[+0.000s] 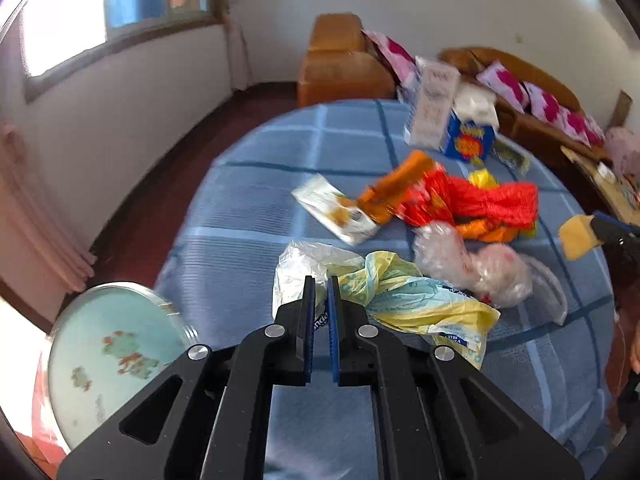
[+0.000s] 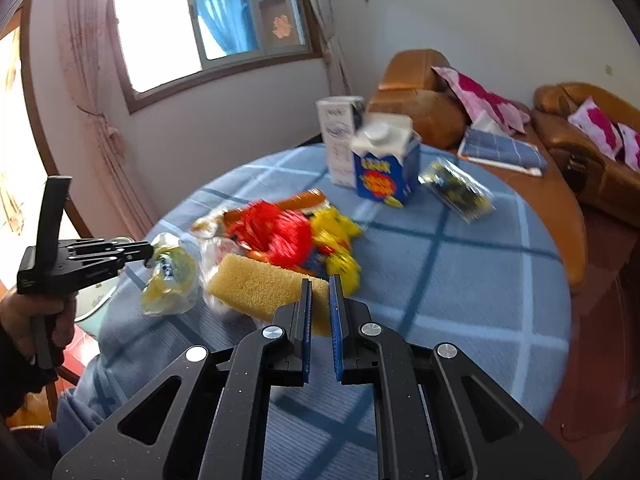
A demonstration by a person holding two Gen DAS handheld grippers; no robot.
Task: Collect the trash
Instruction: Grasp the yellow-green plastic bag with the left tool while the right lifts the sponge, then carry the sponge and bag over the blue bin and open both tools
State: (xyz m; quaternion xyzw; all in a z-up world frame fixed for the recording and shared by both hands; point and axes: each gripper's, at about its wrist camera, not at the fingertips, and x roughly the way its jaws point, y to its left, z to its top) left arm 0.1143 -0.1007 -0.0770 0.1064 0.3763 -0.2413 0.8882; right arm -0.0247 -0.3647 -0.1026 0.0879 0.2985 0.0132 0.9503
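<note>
On the table's blue checked cloth (image 1: 248, 208) lies a heap of trash. My left gripper (image 1: 321, 280) is shut on a crumpled yellow and white plastic bag (image 1: 404, 296). In the right wrist view that left gripper (image 2: 150, 252) pinches the same plastic bag (image 2: 172, 280) near the table's left edge. My right gripper (image 2: 320, 280) is shut on a corner of a yellow sponge (image 2: 260, 286). The left wrist view shows the right gripper (image 1: 597, 226) at the far right with the sponge (image 1: 576, 238). Red netting (image 1: 492, 198), an orange wrapper (image 1: 400, 186), a white snack packet (image 1: 338, 210) and a clear bag (image 1: 480, 268) lie between.
A blue carton (image 2: 386, 176) and a white carton (image 2: 340, 136) stand at the table's far side, with a clear packet (image 2: 456, 188) beside them. A pale green round container (image 1: 116, 356) sits below the table's left edge. An orange sofa (image 2: 424, 104) with pink cushions lies beyond.
</note>
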